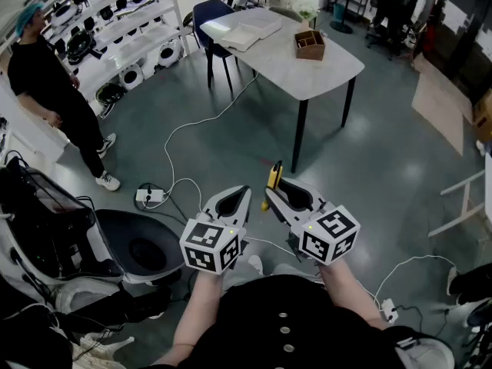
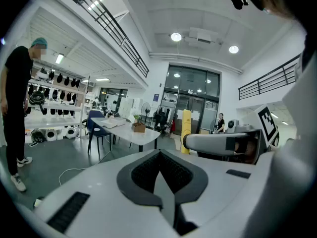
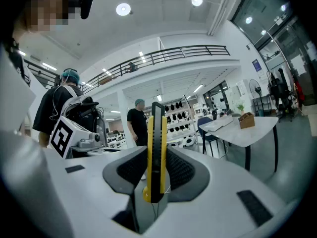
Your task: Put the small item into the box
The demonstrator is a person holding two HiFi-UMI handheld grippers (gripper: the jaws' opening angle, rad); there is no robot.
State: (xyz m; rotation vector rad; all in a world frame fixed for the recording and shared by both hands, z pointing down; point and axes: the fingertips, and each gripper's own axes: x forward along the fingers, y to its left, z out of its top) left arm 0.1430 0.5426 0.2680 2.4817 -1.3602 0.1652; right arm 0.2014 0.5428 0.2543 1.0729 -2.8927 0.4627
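Note:
A yellow and black utility knife (image 3: 155, 148) stands upright between the pads of my right gripper (image 3: 156, 180), which is shut on it. In the head view the knife (image 1: 273, 178) sticks up past the right gripper (image 1: 280, 193), held at waist height over the floor. Beside it, my left gripper (image 1: 234, 200) has its jaws together with nothing in them, and its pads (image 2: 159, 175) meet. A small brown wooden box (image 1: 310, 44) sits on the grey table (image 1: 338, 71) several steps ahead. The box also shows far off in both gripper views (image 2: 138, 127) (image 3: 246, 120).
A person in black (image 1: 54, 91) stands at the left by shelves of helmets (image 1: 115, 29). A blue chair (image 1: 211, 15) and an open book (image 1: 250, 31) are at the table. White cables and a power strip (image 1: 150, 196) lie on the floor. A black-seated chair (image 1: 142, 248) is at my left.

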